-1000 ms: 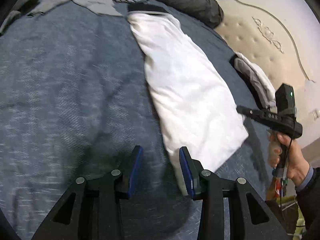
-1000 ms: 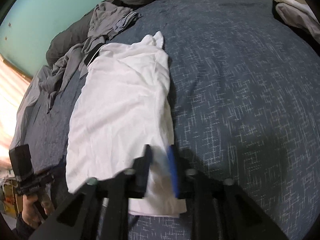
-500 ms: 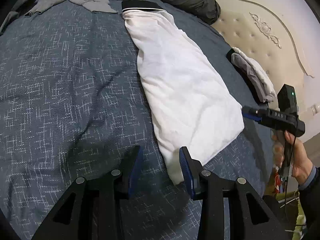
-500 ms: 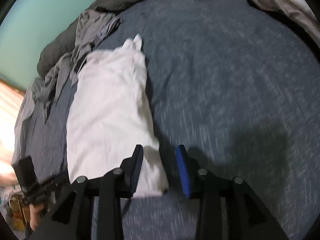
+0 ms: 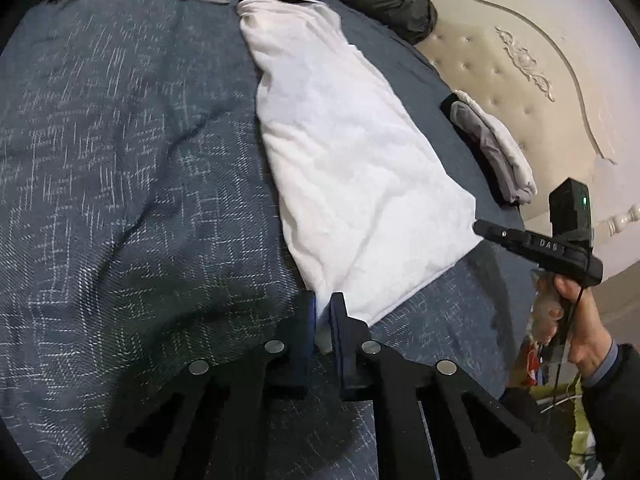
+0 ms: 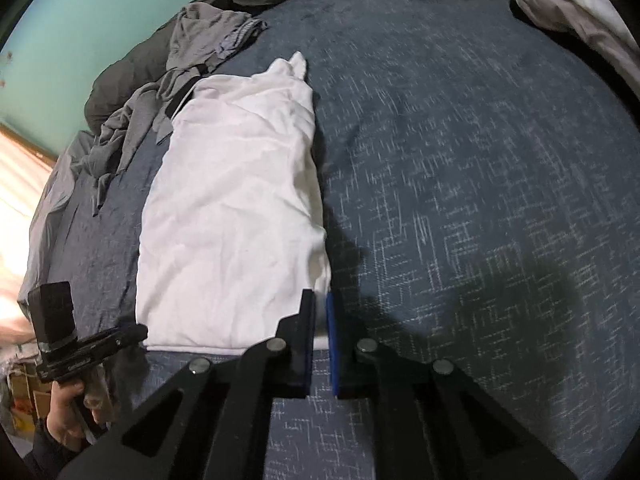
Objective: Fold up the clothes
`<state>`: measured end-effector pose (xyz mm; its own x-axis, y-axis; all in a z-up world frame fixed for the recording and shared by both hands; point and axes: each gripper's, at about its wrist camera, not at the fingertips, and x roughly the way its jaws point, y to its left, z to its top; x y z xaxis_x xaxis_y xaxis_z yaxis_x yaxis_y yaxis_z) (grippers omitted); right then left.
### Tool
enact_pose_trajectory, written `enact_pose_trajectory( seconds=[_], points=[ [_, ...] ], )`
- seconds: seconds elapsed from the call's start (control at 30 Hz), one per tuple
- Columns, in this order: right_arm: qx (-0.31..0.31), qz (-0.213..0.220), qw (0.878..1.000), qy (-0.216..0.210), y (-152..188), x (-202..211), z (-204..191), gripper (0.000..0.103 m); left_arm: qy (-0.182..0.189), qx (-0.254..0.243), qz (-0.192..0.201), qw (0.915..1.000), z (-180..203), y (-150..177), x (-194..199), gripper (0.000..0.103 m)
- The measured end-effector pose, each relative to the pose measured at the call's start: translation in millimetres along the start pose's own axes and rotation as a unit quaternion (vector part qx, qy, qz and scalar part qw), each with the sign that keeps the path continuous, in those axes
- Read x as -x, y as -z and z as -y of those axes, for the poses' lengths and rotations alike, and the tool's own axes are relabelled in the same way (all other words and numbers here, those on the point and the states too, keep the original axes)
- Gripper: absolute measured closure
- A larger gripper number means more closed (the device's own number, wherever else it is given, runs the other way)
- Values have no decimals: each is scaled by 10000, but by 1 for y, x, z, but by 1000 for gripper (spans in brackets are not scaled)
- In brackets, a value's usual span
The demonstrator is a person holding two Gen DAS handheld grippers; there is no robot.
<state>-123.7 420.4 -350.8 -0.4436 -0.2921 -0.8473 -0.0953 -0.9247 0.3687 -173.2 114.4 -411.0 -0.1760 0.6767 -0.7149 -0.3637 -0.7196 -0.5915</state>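
one white garment point(image 5: 360, 176) (folded), two hand-held grippers point(image 5: 323, 312) point(image 6: 320, 314)

Open blue bedspread point(image 6: 480, 160) beside the white garment point(image 6: 232, 208); grey clothes heap point(image 6: 168, 80) along its far edge.

bedroom: bed point(image 5: 120, 160), tufted headboard point(image 5: 500, 92)

The white garment point(image 5: 360, 168) lies folded into a long strip stretching away ahead of me, each near corner pinched in my left tongs point(image 5: 323, 314) and right tongs point(image 6: 319, 312).
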Motion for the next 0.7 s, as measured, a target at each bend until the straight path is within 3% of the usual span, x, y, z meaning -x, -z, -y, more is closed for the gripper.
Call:
enact_pose_trajectory(
  seconds=[0.23,0.4,0.53,0.6,0.7],
  points=[
    [91,-187,9997,-102,5,5,-9,98,132,49,91,9999,0,-2,20,97],
    [240,-392,9988,159,16,-13,-9,98,-27,100,-99,9999,-5,2,9,97],
    [101,-447,9988,-145,14,-18,-1,95,-210,77,-215,9995,-5,1,2,97],
    [140,-403,9989,-190,8,-10,1,95,-473,-141,-226,9985,0,-2,4,95],
    [229,-213,9993,-224,-8,9,5,90,-642,-238,-22,9976,4,-10,13,90]
  ],
)
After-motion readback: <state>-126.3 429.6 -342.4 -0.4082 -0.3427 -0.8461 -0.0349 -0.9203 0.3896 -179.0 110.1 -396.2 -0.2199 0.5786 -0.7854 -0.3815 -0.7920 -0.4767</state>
